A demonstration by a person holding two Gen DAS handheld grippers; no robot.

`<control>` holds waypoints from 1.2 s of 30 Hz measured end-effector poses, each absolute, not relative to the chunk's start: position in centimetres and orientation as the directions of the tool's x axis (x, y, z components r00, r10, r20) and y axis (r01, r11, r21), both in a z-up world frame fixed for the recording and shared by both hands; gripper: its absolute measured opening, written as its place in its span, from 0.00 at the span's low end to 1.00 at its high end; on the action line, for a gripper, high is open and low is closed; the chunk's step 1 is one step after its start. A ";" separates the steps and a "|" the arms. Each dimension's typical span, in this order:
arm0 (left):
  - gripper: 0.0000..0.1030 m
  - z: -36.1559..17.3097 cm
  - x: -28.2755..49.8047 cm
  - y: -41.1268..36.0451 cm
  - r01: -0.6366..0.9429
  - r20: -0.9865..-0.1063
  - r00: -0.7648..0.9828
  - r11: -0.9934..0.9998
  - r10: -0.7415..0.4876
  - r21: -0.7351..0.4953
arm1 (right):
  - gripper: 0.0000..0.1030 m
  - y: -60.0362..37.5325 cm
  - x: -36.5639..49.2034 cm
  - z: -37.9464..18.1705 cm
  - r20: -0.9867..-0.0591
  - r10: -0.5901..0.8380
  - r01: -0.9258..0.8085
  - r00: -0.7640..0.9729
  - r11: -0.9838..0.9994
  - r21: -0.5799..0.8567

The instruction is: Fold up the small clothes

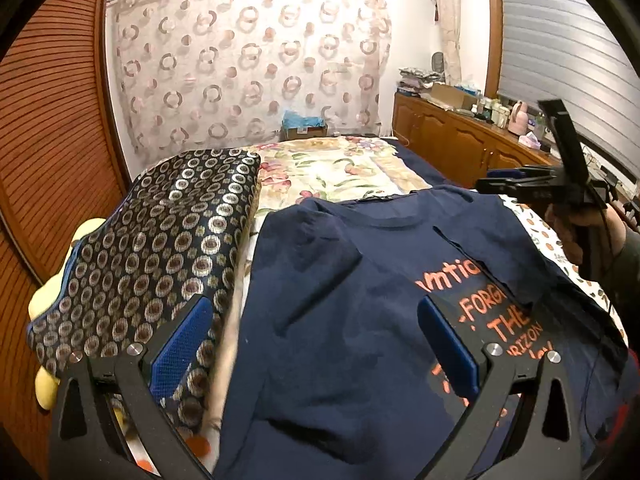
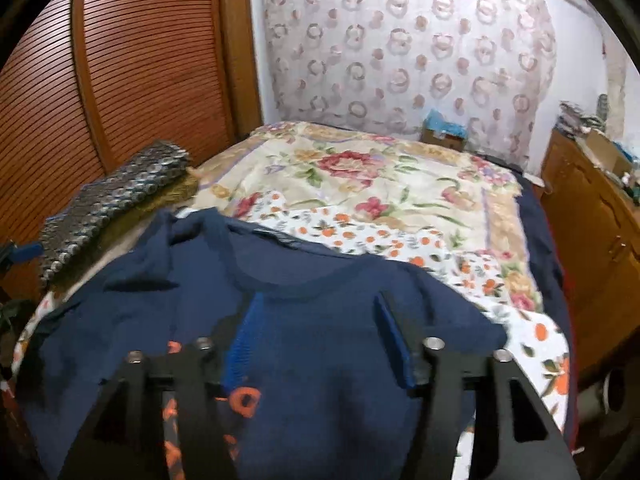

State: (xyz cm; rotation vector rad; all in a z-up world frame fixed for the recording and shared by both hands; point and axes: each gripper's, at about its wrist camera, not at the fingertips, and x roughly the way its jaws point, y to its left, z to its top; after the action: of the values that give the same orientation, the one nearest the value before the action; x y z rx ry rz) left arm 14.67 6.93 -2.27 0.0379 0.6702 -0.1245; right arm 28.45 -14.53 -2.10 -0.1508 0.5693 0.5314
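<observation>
Navy T-shirt (image 1: 340, 288): lies spread on the near part of the bed, collar toward the far side, orange lettering on its right half, one side partly folded over the print. It rests on an orange-and-white floral sheet (image 2: 400, 240), which lies over a larger cream floral bedspread (image 2: 360, 168).

Left gripper (image 1: 316, 344): blue pads wide apart, above the shirt's near portion, nothing between them; released.

Right gripper (image 2: 316, 336): jaws apart over the shirt just below the collar; no cloth seen pinched between the pads; released. In the left wrist view it appears at the far right edge of the shirt, held by a hand (image 1: 580, 236).

Dark pillow with ring pattern (image 1: 152, 248): left of the shirt, touching its edge.

Yellow soft item (image 1: 44, 384): under the pillow's near left corner, kind unclear.

Louvred wooden door (image 2: 120, 80): left wall.

Patterned curtain (image 1: 248, 56): far wall.

Wooden cabinet (image 1: 452, 136): far right, cluttered top.
</observation>
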 end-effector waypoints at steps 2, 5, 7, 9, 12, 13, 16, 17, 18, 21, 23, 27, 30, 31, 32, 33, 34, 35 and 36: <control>1.00 -2.3 15.7 6.9 0.135 -0.632 0.768 0.991 -0.105 0.000 | 0.60 -15.8 29.1 -2.8 -0.557 0.407 -0.492 0.724 0.871 -0.004; 1.00 -2.1 16.9 6.6 0.154 -0.639 0.761 0.988 -0.112 0.011 | 0.60 -17.3 30.0 -4.1 -0.571 0.334 -0.441 0.750 0.896 -0.055; 0.99 -2.0 17.7 6.5 0.162 -0.644 0.757 0.986 -0.110 0.022 | 0.60 -18.2 30.9 -5.3 -0.599 0.280 -0.407 0.750 0.910 -0.084; 0.91 -1.9 18.8 6.4 0.178 -0.658 0.744 0.984 -0.120 0.021 | 0.60 -18.5 31.9 -6.5 -0.625 0.249 -0.389 0.740 0.916 -0.096; 0.72 -2.4 20.7 6.1 0.207 -0.703 0.700 0.978 -0.129 0.026 | 0.60 -18.7 33.1 -8.2 -0.655 0.223 -0.371 0.722 0.924 -0.095; 0.68 -2.6 21.3 5.9 0.213 -0.716 0.687 0.977 -0.124 0.034 | 0.60 -18.7 33.5 -8.8 -0.663 0.221 -0.369 0.715 0.925 -0.090; 0.55 -3.5 23.4 5.4 0.237 -0.762 0.635 0.971 -0.124 0.040 | 0.60 -18.4 34.2 -9.2 -0.657 0.233 -0.369 0.717 0.927 -0.074; 0.53 -3.7 23.9 5.3 0.242 -0.772 0.622 0.970 -0.126 0.037 | 0.60 -18.4 34.5 -9.1 -0.654 0.236 -0.368 0.719 0.927 -0.071; 0.52 -4.0 24.6 5.0 0.246 -0.786 0.605 0.969 -0.124 0.037 | 0.60 -18.3 34.6 -9.1 -0.653 0.237 -0.368 0.720 0.927 -0.070; 0.51 -4.8 26.6 4.5 0.249 -0.809 0.576 0.968 -0.114 0.041 | 0.60 -18.4 34.8 -8.8 -0.653 0.236 -0.368 0.720 0.927 -0.072; 0.51 -5.3 27.6 4.3 0.244 -0.822 0.559 0.969 -0.105 0.042 | 0.60 -18.6 34.3 -8.8 -0.651 0.232 -0.367 0.722 0.927 -0.077; 0.51 -6.4 29.4 3.8 0.216 -0.843 0.535 0.973 -0.050 0.080 | 0.60 -18.5 33.9 -8.7 -0.651 0.230 -0.366 0.724 0.927 -0.079; 0.51 -7.2 30.1 3.6 0.211 -0.858 0.513 0.973 -0.025 0.098 | 0.60 -18.6 33.7 -8.7 -0.650 0.226 -0.365 0.726 0.927 -0.085; 0.51 -7.5 30.3 3.5 0.211 -0.862 0.507 0.972 -0.015 0.107 | 0.60 -18.7 33.7 -8.7 -0.649 0.225 -0.364 0.727 0.927 -0.088; 0.51 -7.7 30.4 3.4 0.211 -0.864 0.503 0.971 -0.011 0.111 | 0.60 -18.7 33.7 -8.7 -0.648 0.223 -0.364 0.728 0.927 -0.090; 0.51 -7.9 30.5 3.5 0.214 -0.867 0.498 0.970 -0.008 0.115 | 0.60 -18.8 33.5 -8.6 -0.648 0.222 -0.364 0.729 0.927 -0.092; 0.49 -8.1 30.6 3.4 0.221 -0.869 0.496 0.969 -0.011 0.114 | 0.60 -18.8 33.5 -8.7 -0.647 0.221 -0.363 0.730 0.927 -0.094; 0.32 -8.1 30.5 3.4 0.227 -0.868 0.496 0.967 -0.016 0.112 | 0.60 -18.8 33.4 -8.7 -0.647 0.220 -0.363 0.730 0.927 -0.095; 0.13 -8.0 30.5 3.4 0.226 -0.869 0.495 0.967 -0.014 0.113 | 0.60 -18.8 33.2 -8.6 -0.646 0.220 -0.364 0.731 0.927 -0.096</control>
State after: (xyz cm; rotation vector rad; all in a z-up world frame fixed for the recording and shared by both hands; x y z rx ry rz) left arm 30.46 3.44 -8.04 0.2240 1.0450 -0.1468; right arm 33.25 -18.85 -8.61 -0.2227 0.6799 0.3239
